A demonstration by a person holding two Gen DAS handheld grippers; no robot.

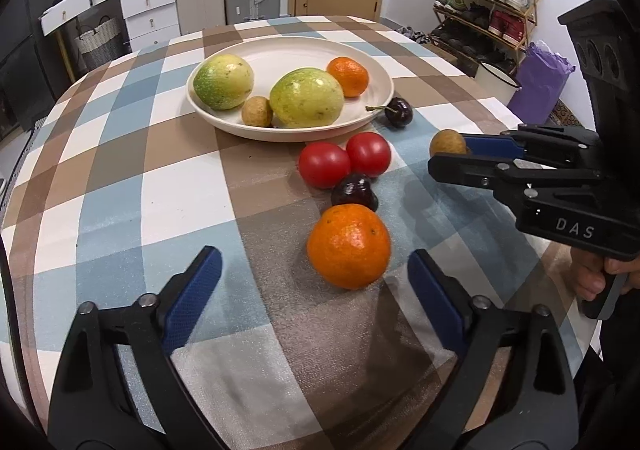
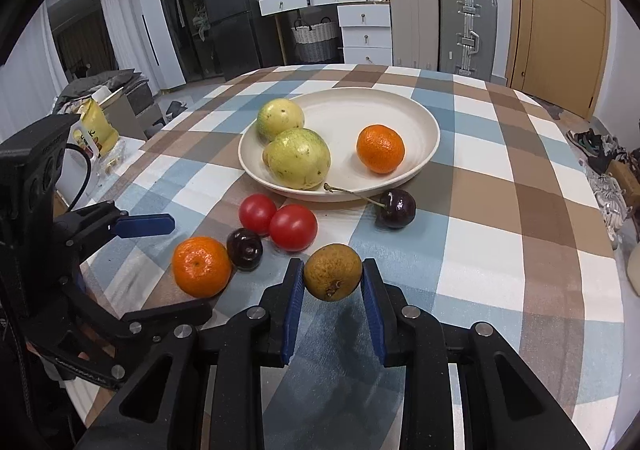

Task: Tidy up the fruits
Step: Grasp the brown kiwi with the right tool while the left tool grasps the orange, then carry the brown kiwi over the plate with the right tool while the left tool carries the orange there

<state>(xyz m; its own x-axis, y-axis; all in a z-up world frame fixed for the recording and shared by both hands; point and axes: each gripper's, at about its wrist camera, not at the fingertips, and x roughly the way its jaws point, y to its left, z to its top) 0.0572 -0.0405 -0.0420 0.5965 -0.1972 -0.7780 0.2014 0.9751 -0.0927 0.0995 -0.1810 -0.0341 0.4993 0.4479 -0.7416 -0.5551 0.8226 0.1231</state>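
I count two oranges: one (image 1: 348, 246) on the cloth, one (image 1: 347, 76) on the plate (image 1: 280, 49). Two yellow-green round fruits (image 1: 223, 81) (image 1: 306, 97) sit on that plate. Two red tomatoes (image 1: 324, 164) (image 1: 368, 154) lie on the cloth, touching. Two dark cherries: one (image 1: 354, 192) by my near orange, one (image 1: 399, 111) beside the plate. Two small brown fruits: one (image 1: 257, 111) on the plate, one (image 2: 333, 277) between the fingers of my right tongs (image 2: 332, 290). One plate, ten fruits, and two tongs, counting my left tongs (image 1: 316, 278).

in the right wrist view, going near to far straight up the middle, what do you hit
right tongs shut on the small brown fruit → red tomato → green-yellow fruit on the plate → far checkered tablecloth → white drawers
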